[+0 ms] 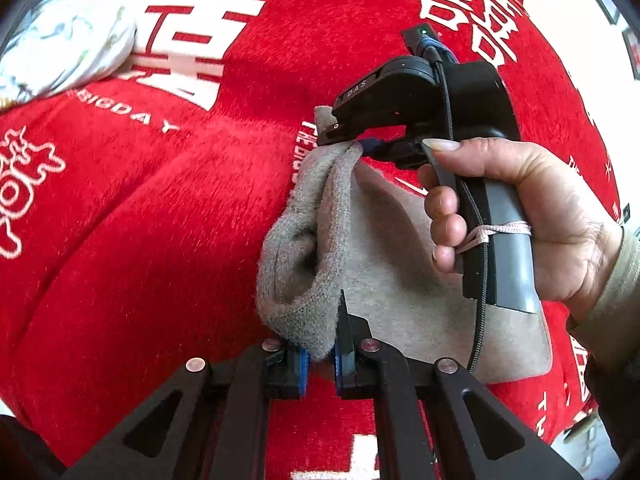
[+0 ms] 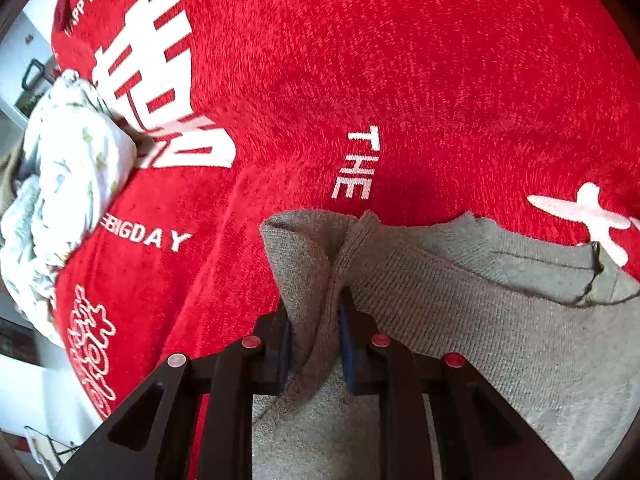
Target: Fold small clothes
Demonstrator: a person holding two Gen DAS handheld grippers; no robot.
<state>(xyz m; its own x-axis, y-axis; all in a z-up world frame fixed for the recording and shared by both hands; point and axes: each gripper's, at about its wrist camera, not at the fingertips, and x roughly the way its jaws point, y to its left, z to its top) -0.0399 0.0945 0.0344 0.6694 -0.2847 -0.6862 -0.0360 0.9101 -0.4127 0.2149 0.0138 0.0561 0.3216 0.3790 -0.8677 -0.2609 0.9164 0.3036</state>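
The red cloth [image 2: 400, 60] covering the surface carries big white characters and the readable words "THE", "BIGDAY" and part of "HAPPY". "DAS" is printed on the right claw [image 1: 352, 142], which a bare hand [image 1: 520, 216] holds by its grey handle, fingers curled around it. That claw pinches an upper corner of the grey knit garment [image 2: 480, 340], lying on the red cloth. The left claw [image 1: 322, 360] is clamped on a bunched fold at the garment's near edge. A white patterned bundle [image 2: 68, 184] sits off to the left.
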